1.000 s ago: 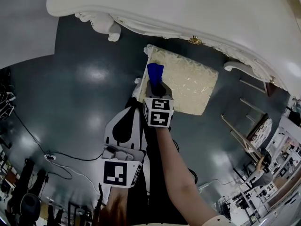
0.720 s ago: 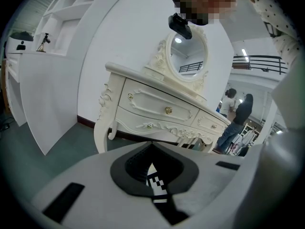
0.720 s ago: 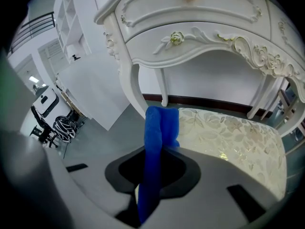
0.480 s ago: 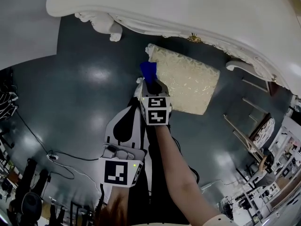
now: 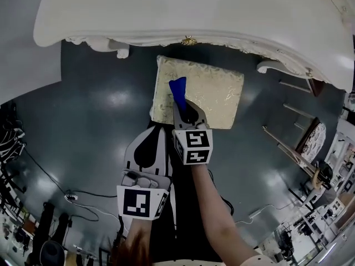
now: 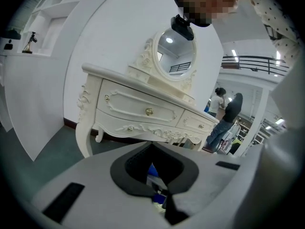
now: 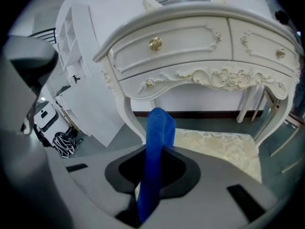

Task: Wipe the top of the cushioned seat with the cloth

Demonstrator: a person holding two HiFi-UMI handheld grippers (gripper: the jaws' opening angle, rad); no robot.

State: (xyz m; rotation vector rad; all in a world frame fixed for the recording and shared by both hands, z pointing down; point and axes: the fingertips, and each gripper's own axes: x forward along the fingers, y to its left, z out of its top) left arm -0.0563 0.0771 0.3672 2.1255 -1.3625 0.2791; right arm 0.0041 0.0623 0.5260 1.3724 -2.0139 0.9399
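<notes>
The right tool (image 5: 184, 111) grips a bright blue fabric cloth (image 7: 157, 137), whose free end pokes out over the near-left part of the cream, gold-patterned cushioned seat (image 5: 216, 87). The seat stands under a white carved vanity (image 7: 190, 46). The left tool (image 5: 157, 131) is closed on nothing. The wiping stroke seems underway, though contact is unclear. Next, the cloth likely needs pressing flat and sweeping toward the right edge.

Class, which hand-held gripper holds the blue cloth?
The right hand-held gripper, over the cushioned seat, grips the cloth; the left hand-held gripper is empty.
</notes>
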